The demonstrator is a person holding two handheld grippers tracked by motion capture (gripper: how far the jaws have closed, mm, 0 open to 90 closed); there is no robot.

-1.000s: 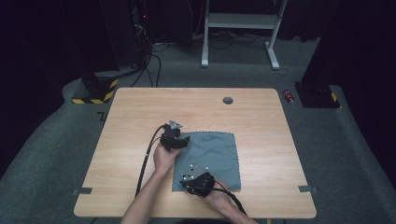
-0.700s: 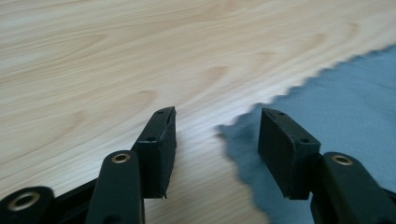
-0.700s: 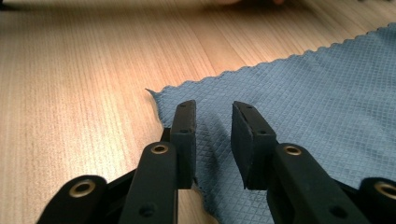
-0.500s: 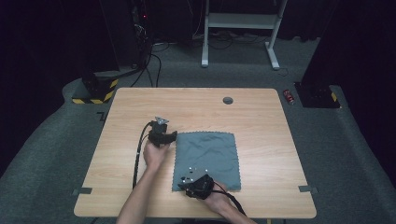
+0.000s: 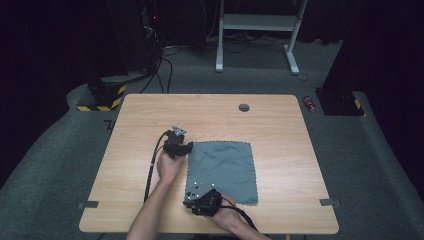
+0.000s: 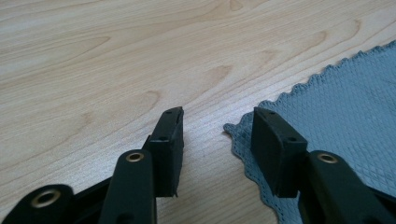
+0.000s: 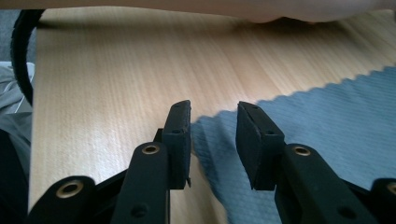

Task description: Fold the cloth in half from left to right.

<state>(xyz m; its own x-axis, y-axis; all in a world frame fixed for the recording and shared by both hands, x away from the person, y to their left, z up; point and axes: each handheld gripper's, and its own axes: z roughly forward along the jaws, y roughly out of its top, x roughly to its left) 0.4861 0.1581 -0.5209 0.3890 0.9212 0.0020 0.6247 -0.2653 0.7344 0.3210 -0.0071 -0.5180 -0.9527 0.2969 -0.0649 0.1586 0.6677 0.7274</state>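
A grey cloth (image 5: 222,171) lies flat on the table (image 5: 150,120). The left gripper (image 6: 217,135) has its fingers (image 6: 170,140) spread, though they have just been closing; a corner of the cloth lies between them, under the right-hand one. The right gripper (image 7: 213,135) has spread fingers too, just been opening, with another corner of the cloth between them, unpinched.

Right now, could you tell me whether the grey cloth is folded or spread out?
Spread: the grey cloth lies flat as one square layer on the table, all four edges showing.
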